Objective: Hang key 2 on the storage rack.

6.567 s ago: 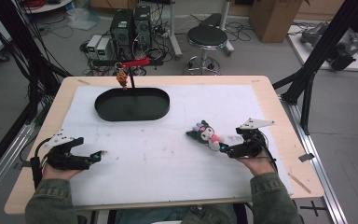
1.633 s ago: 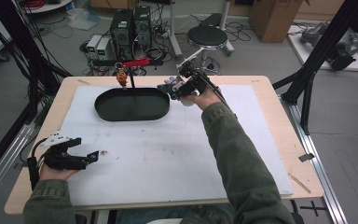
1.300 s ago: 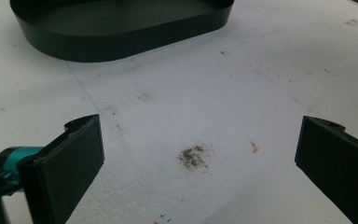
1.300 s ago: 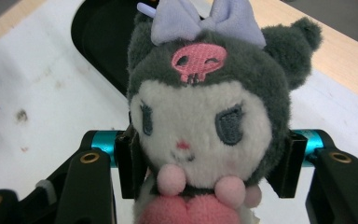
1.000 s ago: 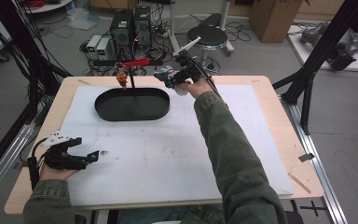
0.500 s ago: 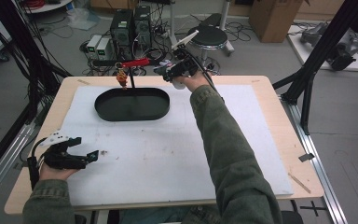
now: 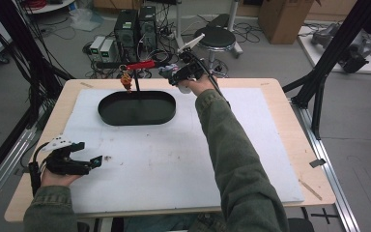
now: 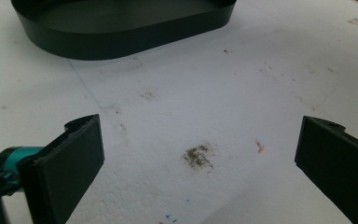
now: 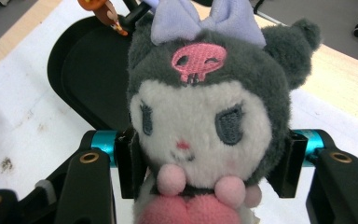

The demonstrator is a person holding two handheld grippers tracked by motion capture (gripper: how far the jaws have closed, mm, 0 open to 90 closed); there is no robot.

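My right gripper (image 7: 170,76) is shut on a plush doll (image 9: 205,126) with a grey hood, white face, lilac bow and pink skull mark. It holds the doll (image 7: 165,71) in the air above the table's far edge, just right of a red bar (image 7: 140,64) on a thin black stand. A small orange figure (image 7: 125,80) hangs from that bar. A black oval tray (image 7: 136,108) lies below and to the left. My left gripper (image 7: 96,161) rests open near the front left corner, its jaws wide over the bare white mat (image 8: 205,107).
The white mat (image 7: 183,150) covers most of the wooden table (image 7: 280,96). The oval tray's wall (image 8: 121,42) lies ahead of the left gripper. Computers, cables and a stool (image 7: 217,38) stand on the floor behind the table. Black frame posts stand at both sides.
The right arm has carried the doll from the right front of the mat to the far edge, then lifted it slightly toward the red bar. The left gripper has stayed put.
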